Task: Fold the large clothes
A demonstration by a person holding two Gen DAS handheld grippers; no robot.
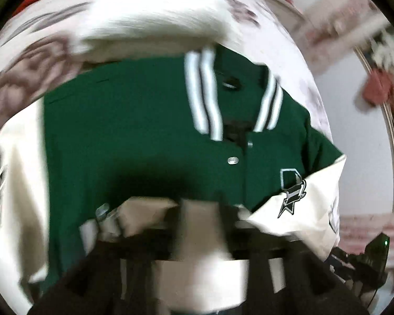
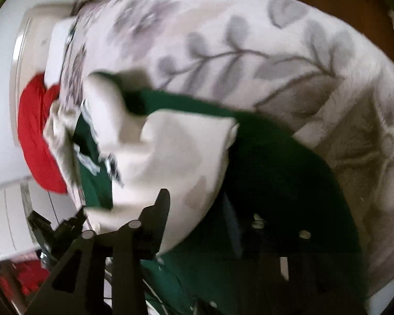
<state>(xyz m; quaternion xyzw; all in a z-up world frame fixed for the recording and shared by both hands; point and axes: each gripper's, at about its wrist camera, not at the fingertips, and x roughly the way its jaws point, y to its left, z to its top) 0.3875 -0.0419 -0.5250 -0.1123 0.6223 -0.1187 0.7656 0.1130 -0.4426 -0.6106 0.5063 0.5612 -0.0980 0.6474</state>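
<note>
A green varsity jacket (image 1: 134, 131) with cream sleeves and a striped collar (image 1: 202, 99) lies front up on a floral bedspread (image 1: 275, 39). My left gripper (image 1: 201, 210) sits at the jacket's lower front, and cream cloth is bunched between its dark fingers; the blur hides how the jaws stand. In the right wrist view the jacket (image 2: 275, 170) shows with a cream sleeve (image 2: 176, 157) folded over its green body. My right gripper (image 2: 197, 223) is low over the green cloth, with the left finger (image 2: 160, 210) against the sleeve; its grip is unclear.
The floral bedspread (image 2: 249, 47) covers the bed around the jacket. A red cloth (image 2: 39, 136) lies at the bed's far edge near a white wall. A pale wall and a dark device with a green light (image 1: 378, 252) are at the right.
</note>
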